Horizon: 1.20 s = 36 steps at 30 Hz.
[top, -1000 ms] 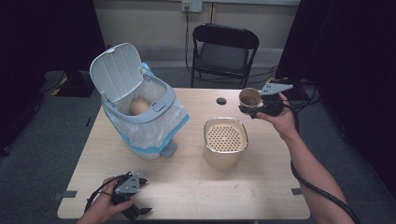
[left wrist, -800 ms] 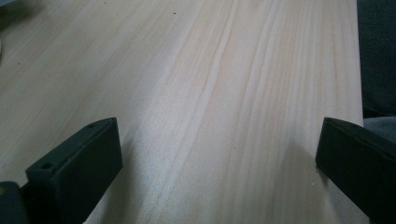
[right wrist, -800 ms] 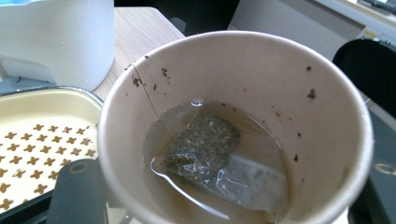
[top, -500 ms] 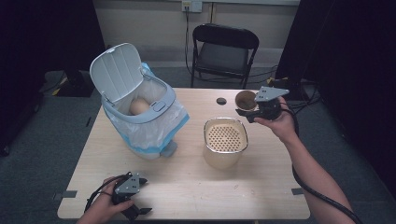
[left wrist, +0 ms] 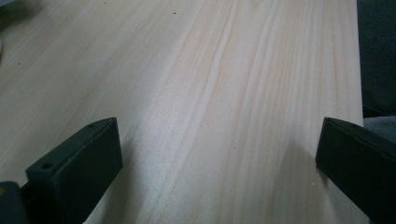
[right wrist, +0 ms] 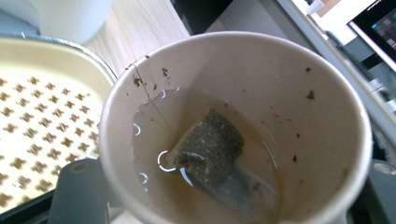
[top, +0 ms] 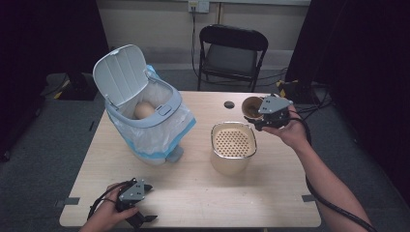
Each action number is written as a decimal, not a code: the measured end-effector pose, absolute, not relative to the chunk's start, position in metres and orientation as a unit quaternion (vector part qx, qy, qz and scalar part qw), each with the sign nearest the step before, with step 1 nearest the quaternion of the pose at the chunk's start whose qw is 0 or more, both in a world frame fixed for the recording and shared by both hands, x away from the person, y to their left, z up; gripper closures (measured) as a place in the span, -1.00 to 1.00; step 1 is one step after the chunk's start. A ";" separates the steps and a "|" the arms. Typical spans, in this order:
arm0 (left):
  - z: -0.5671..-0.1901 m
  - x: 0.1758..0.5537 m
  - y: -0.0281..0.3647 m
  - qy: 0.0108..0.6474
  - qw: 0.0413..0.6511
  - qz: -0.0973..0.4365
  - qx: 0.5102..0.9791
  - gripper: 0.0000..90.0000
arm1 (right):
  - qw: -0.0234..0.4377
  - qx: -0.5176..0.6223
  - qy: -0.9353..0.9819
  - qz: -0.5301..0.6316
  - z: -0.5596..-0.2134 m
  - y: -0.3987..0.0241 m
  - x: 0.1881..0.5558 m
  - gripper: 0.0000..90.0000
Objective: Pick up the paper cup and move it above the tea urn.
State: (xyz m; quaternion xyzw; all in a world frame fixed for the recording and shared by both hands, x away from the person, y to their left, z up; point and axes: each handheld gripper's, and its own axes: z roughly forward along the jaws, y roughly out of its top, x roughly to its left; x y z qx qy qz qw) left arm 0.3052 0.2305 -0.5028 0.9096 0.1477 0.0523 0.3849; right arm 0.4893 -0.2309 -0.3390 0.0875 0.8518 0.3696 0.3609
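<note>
Two grippers are seen in the high view. The right gripper [top: 256, 117], held at the right of centre in the frame, has its fingers clamped on a paper cup [top: 252, 107], which is tilted above the far right edge of a cream strainer pot [top: 233, 153]. In the right gripper view the cup [right wrist: 233, 130] is seen from above, with pale brown tea and a wet tea bag [right wrist: 215, 158] lying in it; the pot's perforated insert [right wrist: 32, 135] lies at the left of that frame. The left gripper [top: 140, 215] is held low at the lower left of the high view, its fingers [left wrist: 77, 172] spread wide over bare wooden surface [left wrist: 210, 93] with nothing between them. A lidded bin [top: 145, 108] lined with a bag stands at the upper left of the surface, its lid raised.
</note>
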 end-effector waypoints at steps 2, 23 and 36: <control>-0.503 0.305 0.231 0.147 0.384 0.052 0.910 -1.00 | 0.376 0.076 0.852 0.356 -0.339 -0.229 0.488 -0.39; -0.503 0.305 0.230 0.148 0.387 0.053 0.908 -1.00 | 0.483 -0.055 0.848 0.209 -0.347 -0.205 0.477 -0.38; -0.503 0.305 0.231 0.147 0.384 0.052 0.910 -1.00 | 0.539 -0.116 0.823 0.135 -0.344 -0.199 0.469 -0.38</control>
